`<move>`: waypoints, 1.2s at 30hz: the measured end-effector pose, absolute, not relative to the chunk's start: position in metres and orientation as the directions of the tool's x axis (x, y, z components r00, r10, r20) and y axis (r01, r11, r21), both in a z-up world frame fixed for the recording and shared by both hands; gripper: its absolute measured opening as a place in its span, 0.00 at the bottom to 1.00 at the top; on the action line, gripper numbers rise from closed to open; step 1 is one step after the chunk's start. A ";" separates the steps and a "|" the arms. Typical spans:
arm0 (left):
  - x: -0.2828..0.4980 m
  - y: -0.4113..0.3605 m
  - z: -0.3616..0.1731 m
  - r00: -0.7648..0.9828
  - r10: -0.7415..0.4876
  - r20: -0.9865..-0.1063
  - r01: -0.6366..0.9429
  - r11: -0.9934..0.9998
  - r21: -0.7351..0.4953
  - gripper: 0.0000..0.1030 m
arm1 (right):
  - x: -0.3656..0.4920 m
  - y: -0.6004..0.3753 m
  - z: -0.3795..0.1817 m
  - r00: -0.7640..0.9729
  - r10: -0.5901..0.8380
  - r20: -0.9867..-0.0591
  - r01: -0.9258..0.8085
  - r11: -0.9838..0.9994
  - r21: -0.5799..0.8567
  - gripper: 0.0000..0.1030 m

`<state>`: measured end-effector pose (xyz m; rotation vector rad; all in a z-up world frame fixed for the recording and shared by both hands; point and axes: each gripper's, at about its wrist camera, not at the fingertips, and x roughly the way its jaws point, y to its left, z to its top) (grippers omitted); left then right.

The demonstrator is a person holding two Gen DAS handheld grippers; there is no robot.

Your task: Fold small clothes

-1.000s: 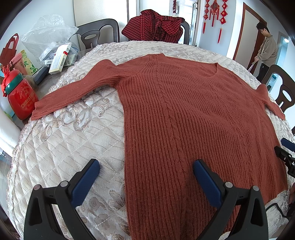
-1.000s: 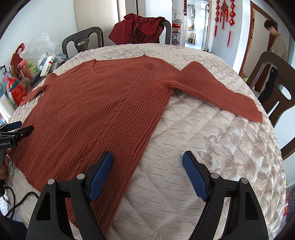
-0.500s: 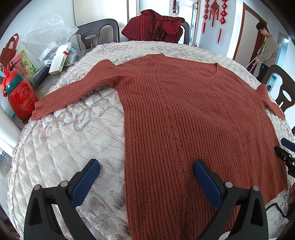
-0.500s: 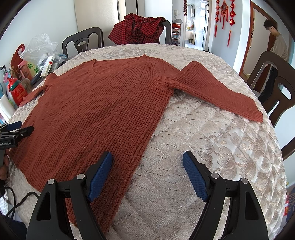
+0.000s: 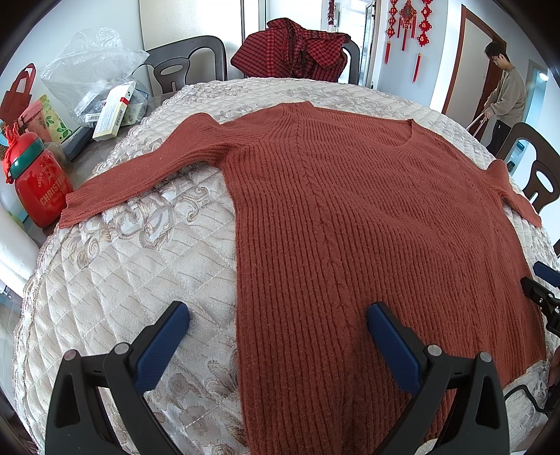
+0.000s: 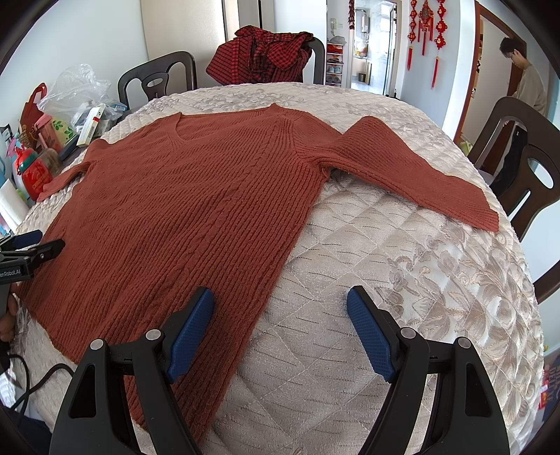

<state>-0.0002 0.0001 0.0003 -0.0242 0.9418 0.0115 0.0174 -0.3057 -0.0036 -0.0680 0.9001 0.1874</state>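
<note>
Round table under a quilted cream cover [image 5: 105, 280] — fills most of both views. Rust-red knit sweater [image 5: 367, 217] laid flat on it, front up, V-neck toward the far edge, both sleeves spread out to the sides. Its left sleeve [image 5: 140, 175] runs down to the table rim, cuff just beside a red Christmas jar [image 5: 38, 189]; the right sleeve [image 6: 413, 168] angles toward a dark chair [image 6: 525, 168] at the right.

Far side: red checked garment [image 5: 294, 52] heaped over a chair back, well apart from the sweater. Another dark chair [image 5: 189, 66] beside it.

Left rim clutter (off the cover, on bare tabletop): clear plastic bag [image 5: 87, 70], white carton [image 5: 113, 112], red gift bag [image 5: 19, 91].

Person in a beige top [image 5: 507, 94] standing at a doorway, well back. Red hanging ornaments [image 5: 406, 28] on the wall.

Left gripper [image 5: 276, 339] — blue pads spread wide, hovering over the sweater's left side edge near the hem, nothing between them. Right gripper [image 6: 280, 322] likewise spread wide, one pad over the knit's right side edge, the other over bare cover, nothing gripped.
</note>
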 end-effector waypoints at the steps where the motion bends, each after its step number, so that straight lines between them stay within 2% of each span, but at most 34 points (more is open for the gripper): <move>1: 0.000 0.000 0.000 0.588 -0.001 -0.809 -0.021 1.000 -0.016 1.00 | 0.017 -0.306 -0.004 0.606 0.134 -0.784 -0.190 0.981 0.020 0.76; 36: 0.000 0.000 0.000 0.590 -0.001 -0.808 -0.021 1.000 -0.016 1.00 | 0.017 -0.308 -0.003 0.607 0.140 -0.783 -0.191 0.981 0.027 0.76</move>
